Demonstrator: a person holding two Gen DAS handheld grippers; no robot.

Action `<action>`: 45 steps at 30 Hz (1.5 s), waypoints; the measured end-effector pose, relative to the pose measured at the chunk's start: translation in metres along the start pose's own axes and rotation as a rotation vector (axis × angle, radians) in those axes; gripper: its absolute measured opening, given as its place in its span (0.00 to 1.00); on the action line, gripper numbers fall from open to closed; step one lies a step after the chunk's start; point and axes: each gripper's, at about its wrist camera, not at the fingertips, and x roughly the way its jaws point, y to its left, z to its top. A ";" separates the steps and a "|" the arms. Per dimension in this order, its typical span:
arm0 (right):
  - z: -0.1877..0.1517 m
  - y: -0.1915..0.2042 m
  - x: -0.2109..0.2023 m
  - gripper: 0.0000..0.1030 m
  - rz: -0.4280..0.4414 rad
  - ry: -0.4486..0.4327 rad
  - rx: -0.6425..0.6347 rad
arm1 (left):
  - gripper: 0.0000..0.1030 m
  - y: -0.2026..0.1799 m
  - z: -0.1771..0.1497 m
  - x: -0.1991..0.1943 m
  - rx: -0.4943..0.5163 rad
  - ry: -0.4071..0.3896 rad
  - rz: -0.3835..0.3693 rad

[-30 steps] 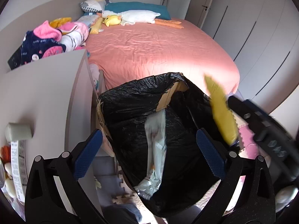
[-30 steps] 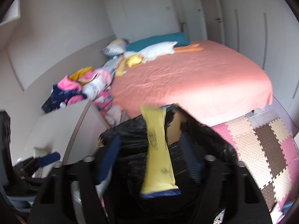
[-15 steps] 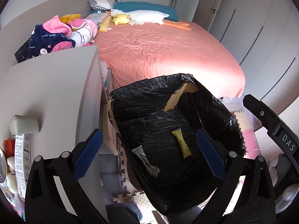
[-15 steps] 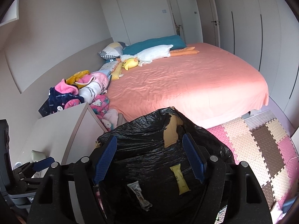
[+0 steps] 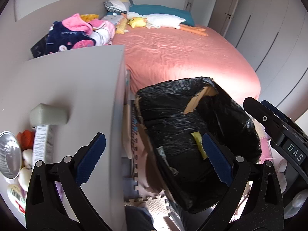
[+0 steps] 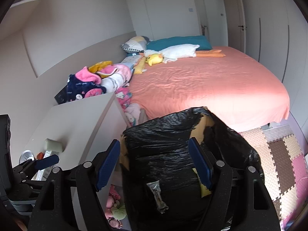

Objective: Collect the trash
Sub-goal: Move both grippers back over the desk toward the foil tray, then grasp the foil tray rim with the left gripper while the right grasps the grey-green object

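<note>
- Left gripper (image 5: 152, 159) and right gripper (image 6: 155, 164): both released, empty.
- Shelf (image 5: 77, 88) at 9 o'clock; bed (image 6: 211, 84) at 12.
- Bin (image 6: 173, 134), black-lined: yellow wrapper (image 5: 199, 141) and silver wrapper (image 6: 157, 192) lie inside.

We see a glossy, crinkled black plastic liner (image 5: 173, 104) over a matt brown cardboard box (image 5: 194, 104). The bedsheet (image 6: 211, 84) at upper right is smooth pink cloth; the floor mats (image 6: 279, 154) look like embossed foam.
</note>
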 end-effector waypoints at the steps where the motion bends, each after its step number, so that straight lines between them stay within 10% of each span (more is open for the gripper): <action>1: -0.001 0.005 0.001 0.71 0.009 0.004 -0.007 | 0.94 0.004 -0.002 -0.003 -0.005 -0.004 0.010; 45: -0.024 0.188 0.071 0.71 0.293 0.153 -0.282 | 0.89 0.197 -0.047 -0.078 -0.298 -0.110 0.372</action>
